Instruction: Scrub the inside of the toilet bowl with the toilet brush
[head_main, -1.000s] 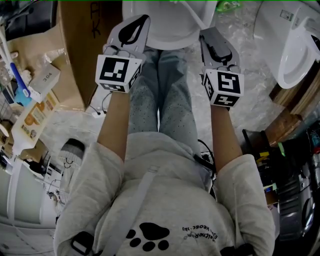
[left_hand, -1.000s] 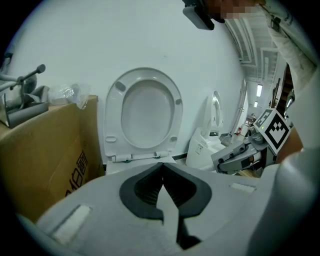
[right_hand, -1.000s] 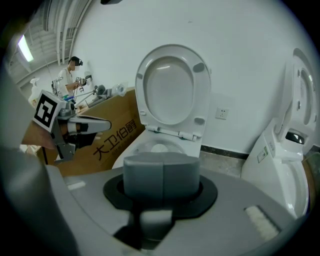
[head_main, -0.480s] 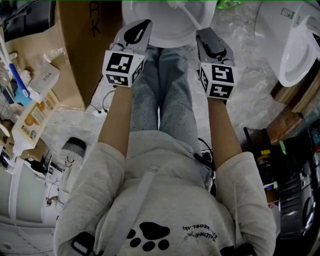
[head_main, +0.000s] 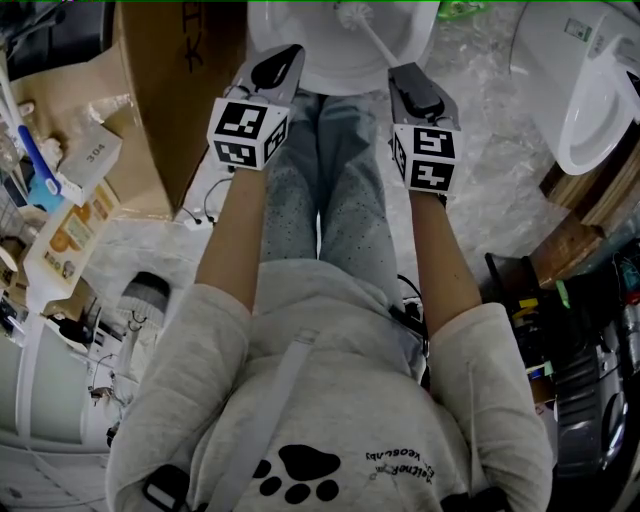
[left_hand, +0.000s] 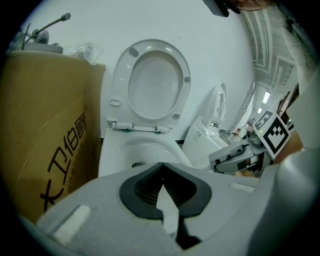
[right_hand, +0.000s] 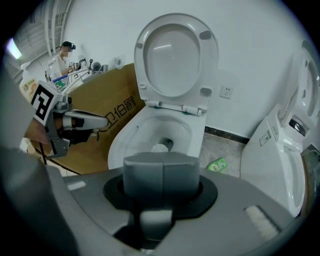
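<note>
In the white ceramic toilet bowl (head_main: 322, 72) at the top of the head view, just ahead of the person's knees, stands the white toilet brush (head_main: 376, 38). Its bristled head (right_hand: 160, 147) sits low in the basin near the drain opening, and its thin handle slants back out over the front rim to the right gripper (head_main: 407, 72). In the right gripper view that gripper's (right_hand: 162, 172) grey pads are pressed together with only a seam between them. They are clamped on the handle end, and the brush head shows just above them. The oval white seat and lid (right_hand: 175, 55) are tipped up against the wall behind the bowl. The left gripper (head_main: 284, 52) hangs over the near left edge of the bowl, apart from the brush. In its own view its (left_hand: 161, 172) ribbed dark pads meet at the tips with nothing caught between them. The tall brown cardboard box with printed characters (head_main: 170, 90) stands just beside the bowl on the left. A crumpled clear plastic wrap (left_hand: 82, 50) lies on top of it, and its inside cannot be seen. On the pale floor to the right lies a small green packet (right_hand: 217, 164). Beyond it stands a second white toilet (head_main: 590, 90), well apart from the first, its lid also raised.
</note>
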